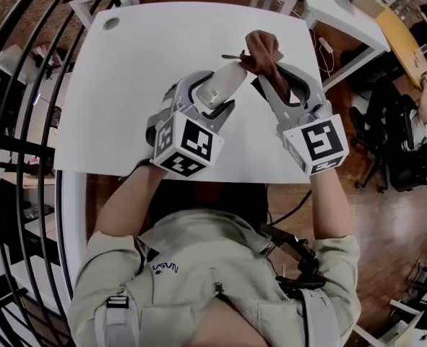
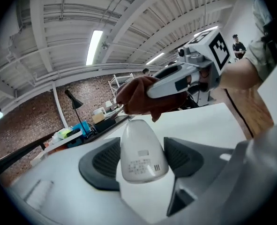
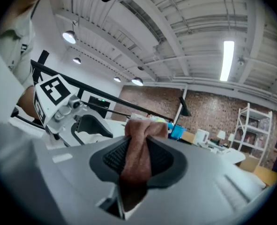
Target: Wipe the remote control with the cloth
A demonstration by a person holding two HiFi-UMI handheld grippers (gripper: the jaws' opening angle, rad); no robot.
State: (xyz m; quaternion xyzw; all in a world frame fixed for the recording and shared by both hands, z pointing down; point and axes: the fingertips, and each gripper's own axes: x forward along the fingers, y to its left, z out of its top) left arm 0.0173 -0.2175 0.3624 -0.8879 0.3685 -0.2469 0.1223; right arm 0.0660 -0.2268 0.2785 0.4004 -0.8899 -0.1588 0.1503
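My left gripper (image 2: 140,162) has its jaws set wide and clamped on the remote control (image 2: 139,146), dark ribbed pads pressing either side of its broad rounded end. My right gripper (image 3: 138,162) has its jaws drawn narrow, pinching a cloth (image 3: 141,137) that rises between the pads as a bunched wad.

The remote is the landmark here. It is held in the air above the white tabletop (image 1: 141,85), narrow end pointing away from my left gripper. The cloth sits at that far tip, touching it or very nearly so; I cannot tell which. The right gripper is just to the right of the remote, angled in toward the tip.

I judge the wiping stroke is about to start or only just under way. To do it well, I would hold the left clamp firm and draw the cloth from the tip back along the length with light, even pressure. Then I would roll the remote to bring its other faces round. The wad is narrow, so each pass should cover only a thin strip, and overlapping passes seem wise.

The remote is smooth, glossy white plastic, teardrop shaped, with faint grey print on the face toward my left camera; it may slip under a hard push. The cloth is reddish-brown, soft, napped and creased.
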